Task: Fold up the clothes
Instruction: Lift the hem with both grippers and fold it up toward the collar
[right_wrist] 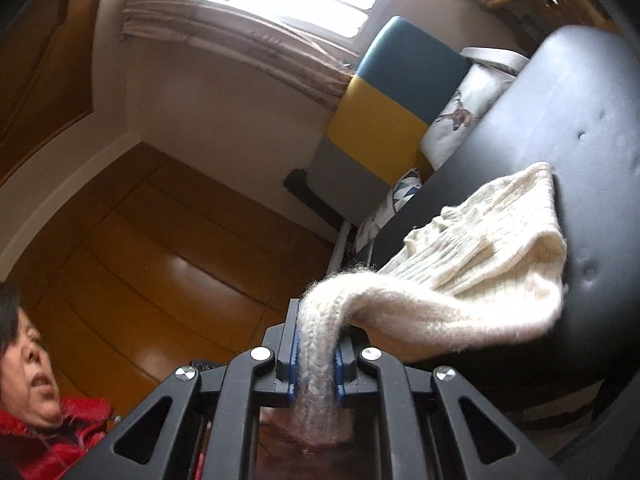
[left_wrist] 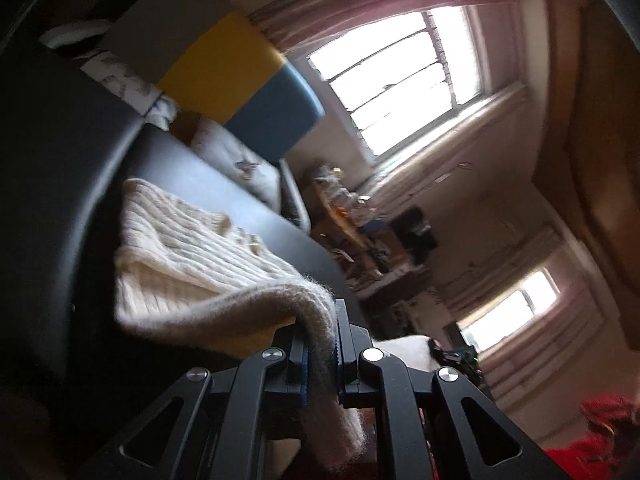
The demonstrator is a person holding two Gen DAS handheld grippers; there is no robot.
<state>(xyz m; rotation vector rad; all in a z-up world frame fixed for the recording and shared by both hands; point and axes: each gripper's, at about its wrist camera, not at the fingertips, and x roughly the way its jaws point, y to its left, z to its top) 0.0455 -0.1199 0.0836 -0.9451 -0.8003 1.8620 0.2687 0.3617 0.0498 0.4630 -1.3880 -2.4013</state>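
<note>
We see the left gripper (left_wrist: 320, 344) and the right gripper (right_wrist: 316, 340) each clamped on an edge of the cream sweater (right_wrist: 480, 264), whose far part lies on the black table (right_wrist: 600, 120).

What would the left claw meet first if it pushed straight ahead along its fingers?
Probably the cream knit sweater it already pinches: the left claw points over the garment lying on the black table. Depth is unclear.
</note>
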